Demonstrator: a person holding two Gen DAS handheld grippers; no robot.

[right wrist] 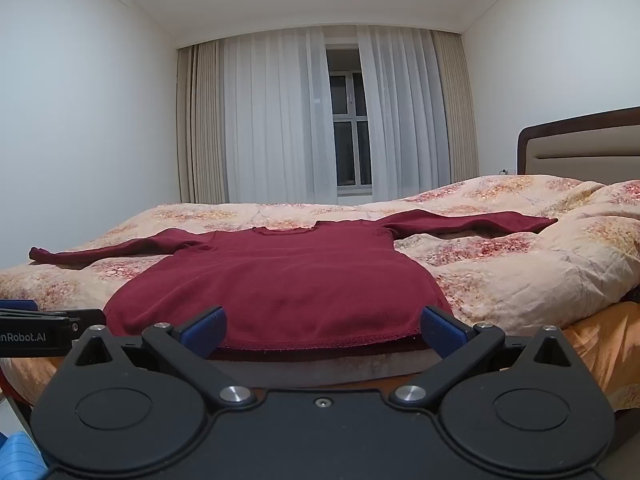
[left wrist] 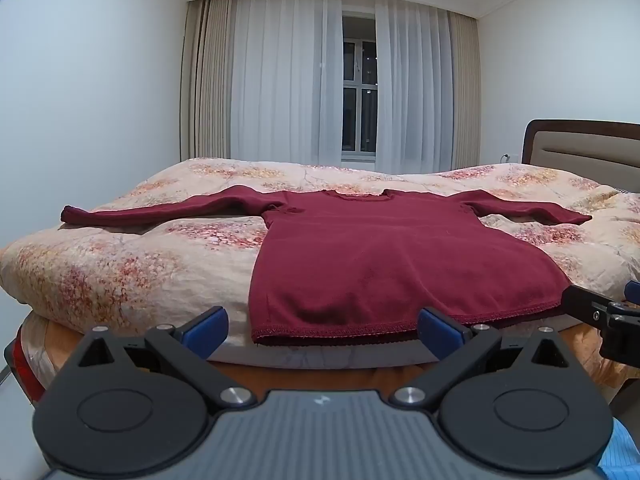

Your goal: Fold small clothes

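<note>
A dark red long-sleeved sweater [left wrist: 384, 256] lies flat on the bed, hem toward me, sleeves spread left and right; it also shows in the right wrist view [right wrist: 276, 284]. My left gripper [left wrist: 322, 330] is open and empty, just in front of the hem's left part. My right gripper [right wrist: 322, 330] is open and empty, just in front of the hem's right part. The right gripper also shows at the right edge of the left wrist view [left wrist: 600, 312]. The left gripper shows at the left edge of the right wrist view [right wrist: 48, 326].
The bed carries a floral quilt [left wrist: 120, 264], rumpled on the right side [right wrist: 560, 256]. A headboard [right wrist: 580, 148] stands at the right. White curtains [left wrist: 288, 80] cover the window on the far wall. The bed's near edge lies just below the hem.
</note>
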